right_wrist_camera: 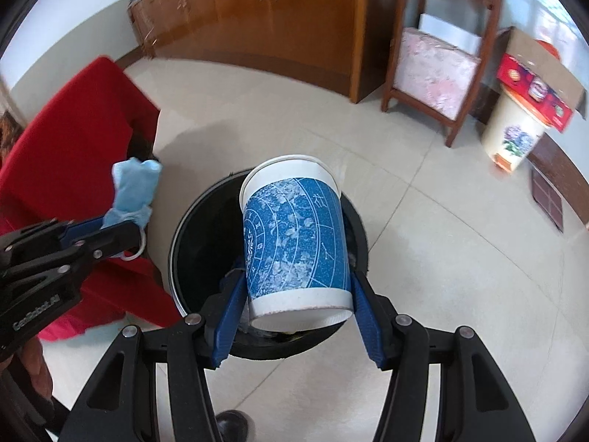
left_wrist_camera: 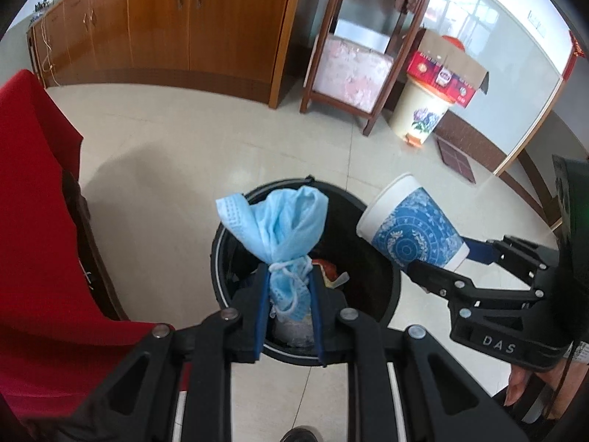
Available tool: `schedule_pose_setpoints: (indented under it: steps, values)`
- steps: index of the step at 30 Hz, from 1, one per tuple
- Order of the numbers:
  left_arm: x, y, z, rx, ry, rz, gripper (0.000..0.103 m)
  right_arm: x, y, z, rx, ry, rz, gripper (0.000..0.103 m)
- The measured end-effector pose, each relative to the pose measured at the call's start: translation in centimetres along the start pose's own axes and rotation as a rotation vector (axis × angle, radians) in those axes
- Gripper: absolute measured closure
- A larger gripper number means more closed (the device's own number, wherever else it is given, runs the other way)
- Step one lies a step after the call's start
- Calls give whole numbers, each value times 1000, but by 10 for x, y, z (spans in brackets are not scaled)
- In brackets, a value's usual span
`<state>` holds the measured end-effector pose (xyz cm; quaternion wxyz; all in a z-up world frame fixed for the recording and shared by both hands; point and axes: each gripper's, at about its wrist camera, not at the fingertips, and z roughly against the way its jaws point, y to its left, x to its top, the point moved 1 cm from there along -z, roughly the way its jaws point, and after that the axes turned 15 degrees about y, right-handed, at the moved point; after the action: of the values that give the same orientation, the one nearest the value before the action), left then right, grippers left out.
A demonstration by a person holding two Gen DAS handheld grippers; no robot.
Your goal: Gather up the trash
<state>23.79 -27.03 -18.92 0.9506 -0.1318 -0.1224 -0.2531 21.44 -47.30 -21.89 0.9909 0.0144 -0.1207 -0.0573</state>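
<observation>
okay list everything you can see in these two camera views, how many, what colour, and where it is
face mask: one, light blue, crumpled, clamped in the left gripper over the bin
paper cup: one, blue and white, clamped in the right gripper over the bin
trash bin: one, black, on the floor, rubbish inside
cabinet: one, brown wood, along the wall
wooden stand: one, dark wood, beside the cabinet
pedal bin: one, cream, flowered, cardboard box on top
red cloth: one, left of the bin
left gripper: black, blue pads
right gripper: black, blue pads

both wrist cameras look steeply down along their gripper fingers, close above the black bin [left_wrist_camera: 383, 294] [right_wrist_camera: 180, 243]. they share it, the tiled floor [left_wrist_camera: 165, 169] [right_wrist_camera: 441, 243] and the cabinets [left_wrist_camera: 184, 18] [right_wrist_camera: 279, 11].
</observation>
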Motion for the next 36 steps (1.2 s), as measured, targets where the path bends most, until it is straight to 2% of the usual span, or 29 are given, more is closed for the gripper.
schedule_pose_setpoints:
  steps: [3,6,7,8,9,10,12,14,19,22,29,36]
  values:
    - [2,3,-13,-7,21,12,81,8,0,-18,7,37,41,44]
    - [3,7,-26,-51,28,21,73,12,2,-37,19,69,80,43]
    - [0,7,-29,-44,6,20,59,12,4,-43,31,82,96,43]
    - [-2,10,-28,-10,-7,35,30,12,5,-47,44,89,112,35]
    - [-8,15,-24,26,-40,72,17,10,6,-52,22,92,123,24]
    - [-15,20,-18,56,-72,102,6,8,5,-55,-26,86,110,0]
    - [-25,27,-9,118,-89,137,4,4,0,-57,-49,82,81,0]
    - [-32,33,-2,148,-92,163,4,3,-3,-54,-86,66,54,0]
    - [-48,37,40,202,-162,191,2,-3,-7,-15,-152,-63,-28,0]
    - [-54,36,67,205,-205,188,2,-13,-2,16,-183,-147,-84,0]
    - [-71,28,117,225,-268,167,2,-39,26,69,-143,-234,-122,0]
    - [-92,28,148,245,-297,171,2,-69,60,125,-110,-271,-106,0]
